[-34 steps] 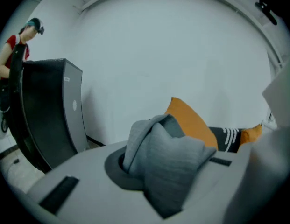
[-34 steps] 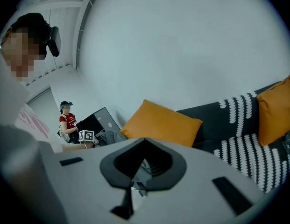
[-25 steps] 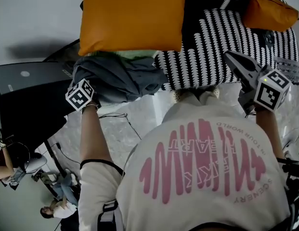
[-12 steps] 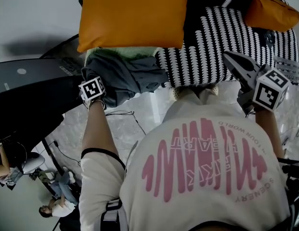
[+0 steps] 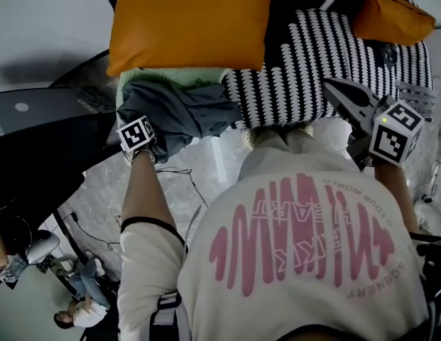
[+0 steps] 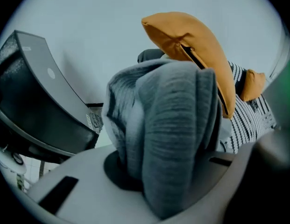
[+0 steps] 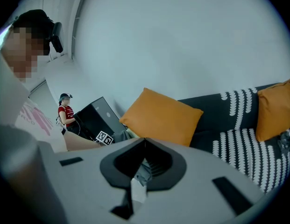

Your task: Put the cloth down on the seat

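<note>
Since a second ago the left gripper has shifted toward the sofa, carrying the cloth with it; the right gripper has barely changed.

Nearest in the head view is the person's white shirt with its pink wavy print, a bare forearm on each side. The left gripper's jaws pinch the cloth, a soft grey ribbed knit bunched into thick folds. That weave shows only in the left gripper view, where the cloth fills the middle. The right gripper's dark pointed jaws are pressed together with nothing held.

The cloth's far part lies over the front edge of the pale green seat, its near part hanging above the glossy marbled floor. A hard black case stands to the left.

Behind the cloth a plump orange cushion leans on the sofa beside a black throw with white dashes, and a smaller orange cushion sits farther right. Only the right gripper view shows a person in a red top by the case.
</note>
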### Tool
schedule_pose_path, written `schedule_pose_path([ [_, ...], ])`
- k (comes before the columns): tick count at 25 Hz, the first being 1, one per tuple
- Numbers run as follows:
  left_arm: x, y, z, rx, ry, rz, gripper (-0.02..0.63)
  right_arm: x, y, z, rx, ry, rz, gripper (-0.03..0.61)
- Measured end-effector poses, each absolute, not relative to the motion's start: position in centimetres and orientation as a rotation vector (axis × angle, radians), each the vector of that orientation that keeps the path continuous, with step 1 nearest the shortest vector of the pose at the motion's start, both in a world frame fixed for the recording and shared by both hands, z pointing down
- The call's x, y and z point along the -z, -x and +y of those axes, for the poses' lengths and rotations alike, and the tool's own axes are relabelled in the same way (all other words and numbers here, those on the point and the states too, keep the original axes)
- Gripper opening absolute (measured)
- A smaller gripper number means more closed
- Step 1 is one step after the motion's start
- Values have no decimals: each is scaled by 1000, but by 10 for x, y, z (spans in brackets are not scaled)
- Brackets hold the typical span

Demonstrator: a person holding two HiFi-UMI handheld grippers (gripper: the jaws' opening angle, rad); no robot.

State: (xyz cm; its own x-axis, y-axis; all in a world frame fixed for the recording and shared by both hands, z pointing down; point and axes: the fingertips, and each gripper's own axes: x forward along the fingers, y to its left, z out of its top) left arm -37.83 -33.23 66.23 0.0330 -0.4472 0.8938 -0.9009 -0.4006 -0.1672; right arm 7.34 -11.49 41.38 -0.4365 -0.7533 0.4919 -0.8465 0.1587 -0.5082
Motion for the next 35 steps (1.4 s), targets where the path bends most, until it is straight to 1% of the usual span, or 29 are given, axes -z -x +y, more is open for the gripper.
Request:
schedule_pose_path([
  [4, -661, 369, -336, -1063, -1898, -1372, 31, -411, -68, -117, -1115, -1565, -2290, 11],
  [6, -659, 364, -334, -962, -1935, -1372, 94, -411, -63, -118, -1101, -1542, -2289, 11],
  [9, -660, 354, -327, -906, -1974, -1327, 191, -413, -54, -121, -1093, -1498, -2295, 11],
  [12, -655, 341, -321, -894, -2015, -1274, 244, -414, -40, -128, -1079, -1424, -2322, 11],
  [16, -638, 326, -315, -915, -2107, -1265, 349, -413, -17, -134, -1049, -1313, -2366, 11],
  [20, -618, 316, -299, -983, -2152, -1304, 416, -407, -5, -130, -1015, -1224, -2420, 11],
  [23, -600, 311, -291, -936, -2188, -1298, 456, -402, 8, -136, -986, -1156, -2468, 11],
  [24, -596, 312, -290, -910, -2201, -1294, 468, -403, 14, -140, -976, -1130, -2483, 11],
  [30, -549, 321, -286, -724, -2232, -1378, 471, -407, 39, -162, -977, -1014, -2572, 11],
  [35, -487, 317, -274, -408, -2237, -1476, 471, -395, 59, -178, -969, -851, -2668, 11],
])
